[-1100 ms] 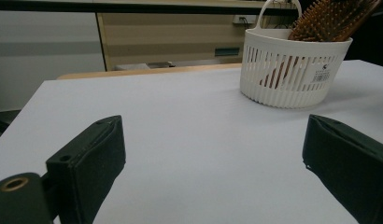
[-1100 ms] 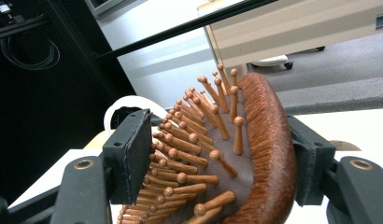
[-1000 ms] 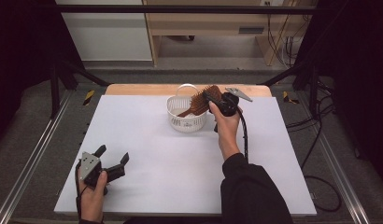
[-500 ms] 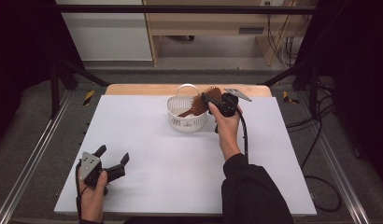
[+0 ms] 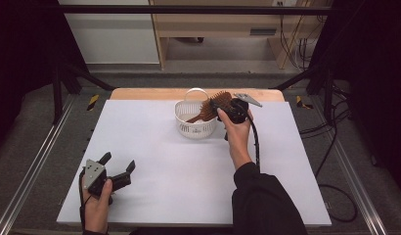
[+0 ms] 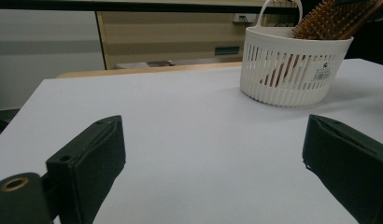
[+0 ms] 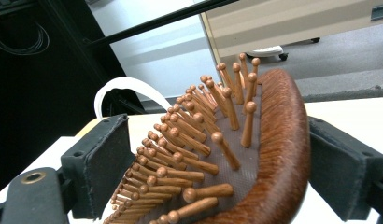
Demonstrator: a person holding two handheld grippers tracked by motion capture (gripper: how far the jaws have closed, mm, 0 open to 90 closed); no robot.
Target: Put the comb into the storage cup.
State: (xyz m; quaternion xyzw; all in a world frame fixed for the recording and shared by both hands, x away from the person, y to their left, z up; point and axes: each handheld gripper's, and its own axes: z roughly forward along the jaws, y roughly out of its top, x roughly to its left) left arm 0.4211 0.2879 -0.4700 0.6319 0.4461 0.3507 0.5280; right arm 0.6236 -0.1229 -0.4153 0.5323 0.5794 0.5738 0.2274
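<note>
Nearest you, your left gripper (image 5: 118, 164) rests at the near left corner of the white table (image 5: 154, 161), jaws spread wide with bare tabletop between them. Farther out, your right gripper (image 5: 222, 105) sits at the white basket (image 5: 194, 123) near the table's far edge. Its jaws have just been opening, and the wooden hairbrush (image 7: 236, 158) stands between them: the bristle tips point toward the left pad with a gap showing, the wooden back lies against or just beside the right pad. The brush's handle slants down into the basket.
</note>
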